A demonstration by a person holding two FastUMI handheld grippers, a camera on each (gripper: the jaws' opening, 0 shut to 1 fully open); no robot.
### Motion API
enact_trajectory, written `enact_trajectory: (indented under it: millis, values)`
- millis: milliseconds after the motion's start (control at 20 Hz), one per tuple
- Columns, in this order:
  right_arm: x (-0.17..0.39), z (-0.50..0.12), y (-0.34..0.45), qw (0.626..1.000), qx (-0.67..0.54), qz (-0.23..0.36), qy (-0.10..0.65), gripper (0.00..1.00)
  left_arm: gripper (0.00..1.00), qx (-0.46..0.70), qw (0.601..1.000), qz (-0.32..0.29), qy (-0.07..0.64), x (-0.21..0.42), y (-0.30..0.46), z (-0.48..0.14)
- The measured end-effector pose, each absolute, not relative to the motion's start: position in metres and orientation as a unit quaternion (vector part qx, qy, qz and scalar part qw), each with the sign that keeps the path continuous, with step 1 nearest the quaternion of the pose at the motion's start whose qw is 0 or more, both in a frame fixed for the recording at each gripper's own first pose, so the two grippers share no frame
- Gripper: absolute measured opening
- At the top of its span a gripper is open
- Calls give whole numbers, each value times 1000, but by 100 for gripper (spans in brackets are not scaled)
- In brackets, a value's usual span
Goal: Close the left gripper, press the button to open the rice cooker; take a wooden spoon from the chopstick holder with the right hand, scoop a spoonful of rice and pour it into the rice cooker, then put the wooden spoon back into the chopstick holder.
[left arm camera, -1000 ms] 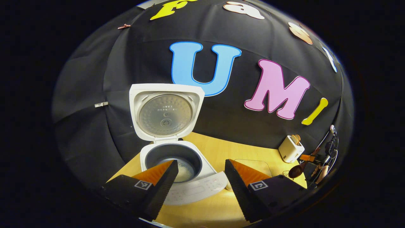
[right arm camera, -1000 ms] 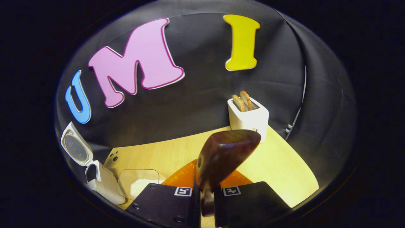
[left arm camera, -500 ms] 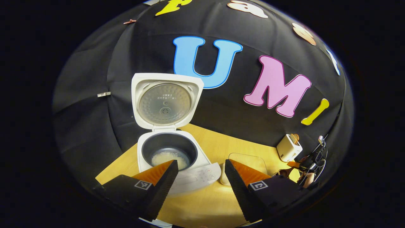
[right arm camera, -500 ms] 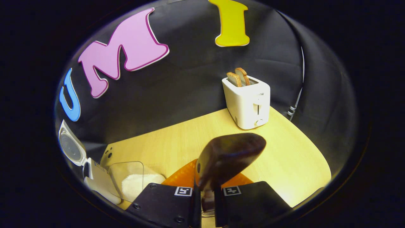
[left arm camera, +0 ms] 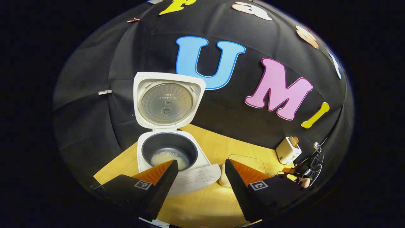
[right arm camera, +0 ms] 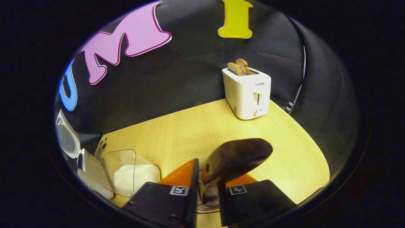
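Note:
The white rice cooker (left arm camera: 177,177) stands with its lid (left arm camera: 166,101) up and a little rice in its dark pot (left arm camera: 169,152). My left gripper (left arm camera: 199,167) hovers open just in front of it, holding nothing. In the right gripper view, the dark wooden spoon (right arm camera: 237,155) stands bowl-up between the fingers of my right gripper (right arm camera: 215,174). A gap shows between the left finger and the spoon's handle, so the gripper is slightly open. The wire rim of the chopstick holder (right arm camera: 205,208) shows around the handle's base. The cooker (right arm camera: 90,172) sits at the far left.
A clear container of white rice (right arm camera: 126,172) stands beside the cooker, also seen as the container (left arm camera: 248,160). A white toaster (right arm camera: 248,93) with two bread slices sits at the table's back right corner. Farther off, the right gripper and a hand (left arm camera: 302,175) are near the toaster (left arm camera: 288,150).
The right gripper has lowered the spoon toward the table, and its fingers, tight on the handle before, have parted a little. The left gripper has barely moved.

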State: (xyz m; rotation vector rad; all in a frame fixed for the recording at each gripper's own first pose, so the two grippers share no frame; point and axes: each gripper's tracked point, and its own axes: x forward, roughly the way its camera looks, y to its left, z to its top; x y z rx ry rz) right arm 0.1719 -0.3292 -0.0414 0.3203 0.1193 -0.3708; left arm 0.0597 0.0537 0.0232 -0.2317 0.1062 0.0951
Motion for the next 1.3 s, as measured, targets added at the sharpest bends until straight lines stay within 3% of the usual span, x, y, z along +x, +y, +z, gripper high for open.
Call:
enact_trajectory:
  millis: [100, 150, 200, 300, 400, 1000, 1300]
  values:
    - [164, -46, -326, 966, 165, -185, 67, 63, 96, -113, 992, 43, 44, 62, 54, 29]
    - [158, -46, -322, 966, 169, -184, 70, 53, 96, -112, 992, 42, 39, 65, 55, 33]
    - [154, -44, -319, 966, 174, -181, 68, 68, 96, -112, 992, 41, 35, 66, 56, 35]
    - [145, -45, -319, 964, 174, -189, 69, 79, 96, -113, 992, 46, 19, 70, 63, 44]
    - [137, -43, -321, 963, 171, -197, 66, 99, 96, -115, 992, 45, 6, 72, 69, 55]
    - [62, -45, -322, 952, 166, -254, 43, 99, 96, -13, 990, 125, -71, 85, 154, 168]
    - [17, -99, -294, 936, 203, -280, 72, 99, 95, 23, 982, 148, -119, 103, 175, 226]
